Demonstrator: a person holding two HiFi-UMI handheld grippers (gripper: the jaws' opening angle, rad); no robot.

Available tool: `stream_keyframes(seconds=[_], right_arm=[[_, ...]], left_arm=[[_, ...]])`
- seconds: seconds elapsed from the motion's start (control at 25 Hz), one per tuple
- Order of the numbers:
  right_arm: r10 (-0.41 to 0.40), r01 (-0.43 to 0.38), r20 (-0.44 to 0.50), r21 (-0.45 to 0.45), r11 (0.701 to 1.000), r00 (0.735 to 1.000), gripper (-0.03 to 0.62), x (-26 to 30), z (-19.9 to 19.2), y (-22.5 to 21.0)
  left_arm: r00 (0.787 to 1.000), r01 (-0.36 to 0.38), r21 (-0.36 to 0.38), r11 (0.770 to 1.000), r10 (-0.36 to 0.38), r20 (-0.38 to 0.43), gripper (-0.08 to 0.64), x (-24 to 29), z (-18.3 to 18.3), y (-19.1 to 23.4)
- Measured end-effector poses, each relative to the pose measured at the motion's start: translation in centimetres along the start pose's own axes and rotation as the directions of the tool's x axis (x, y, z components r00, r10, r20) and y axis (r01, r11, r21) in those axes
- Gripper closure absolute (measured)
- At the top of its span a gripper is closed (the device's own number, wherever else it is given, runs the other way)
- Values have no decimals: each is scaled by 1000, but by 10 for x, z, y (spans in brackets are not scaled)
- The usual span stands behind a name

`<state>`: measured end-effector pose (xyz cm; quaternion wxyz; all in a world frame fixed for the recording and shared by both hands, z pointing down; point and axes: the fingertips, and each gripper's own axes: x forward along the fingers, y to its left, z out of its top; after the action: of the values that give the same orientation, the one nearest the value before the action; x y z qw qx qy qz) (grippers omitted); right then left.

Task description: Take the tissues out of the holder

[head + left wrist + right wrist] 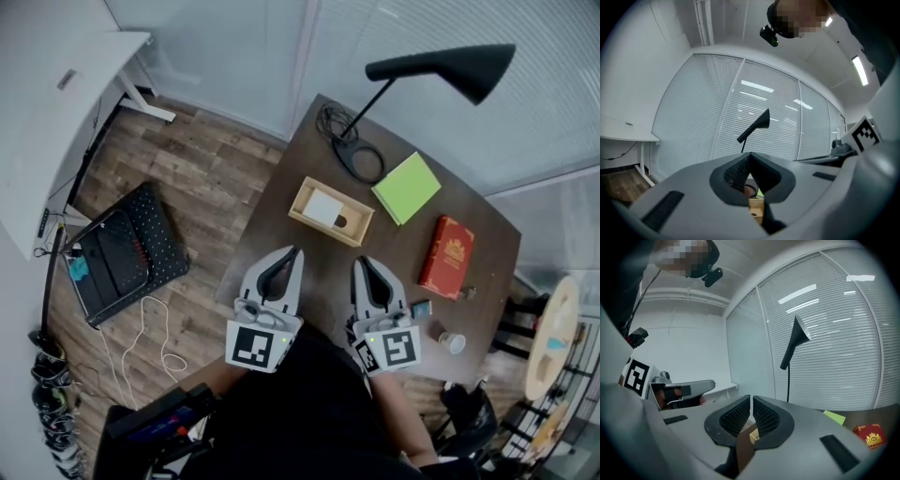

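Observation:
A light wooden tissue holder (352, 223) lies on the dark brown table (300, 159), with white tissue (325, 207) showing in its top opening. My left gripper (298, 250) hovers at the table's near edge, just short of the holder, its jaws shut and empty. To its right, my right gripper (360, 262) is also shut with nothing in it, close to the holder's near side. In the left gripper view the closed left gripper (749, 155) has a sliver of the holder (756, 206) showing below it. In the right gripper view the right gripper (751, 399) shows pale wood (753, 435) beneath.
A black desk lamp (441, 67) with a coiled cable (349, 141) stands at the far side. A green pad (407, 187), a red book (448, 256) and a paper cup (453, 342) lie to the right. A black case (127, 253) sits on the wood floor at left.

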<state>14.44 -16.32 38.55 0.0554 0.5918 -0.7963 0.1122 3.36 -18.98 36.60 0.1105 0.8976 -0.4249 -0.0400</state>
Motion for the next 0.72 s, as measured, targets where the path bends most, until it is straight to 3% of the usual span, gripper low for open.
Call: stream_keyframes(seconds=[0.28, 0.48, 0.64, 0.72], right_arm=[[-76, 79, -96, 34, 996, 993, 580, 53, -22, -31], [-109, 120, -203, 40, 992, 973, 528, 78, -57, -58], [-111, 143, -313, 81, 986, 943, 372, 99, -95, -66], [-100, 150, -355, 116, 982, 930, 339, 111, -115, -65]], left_arm=[[999, 21, -3, 1000, -21, -36, 561, 19, -10, 37], [997, 37, -17, 999, -38, -62, 561, 27, -16, 51], [998, 13, 12, 1000, -12, -62, 561, 31, -18, 71], [998, 0, 20, 1000, 1, -58, 561, 34, -20, 82]])
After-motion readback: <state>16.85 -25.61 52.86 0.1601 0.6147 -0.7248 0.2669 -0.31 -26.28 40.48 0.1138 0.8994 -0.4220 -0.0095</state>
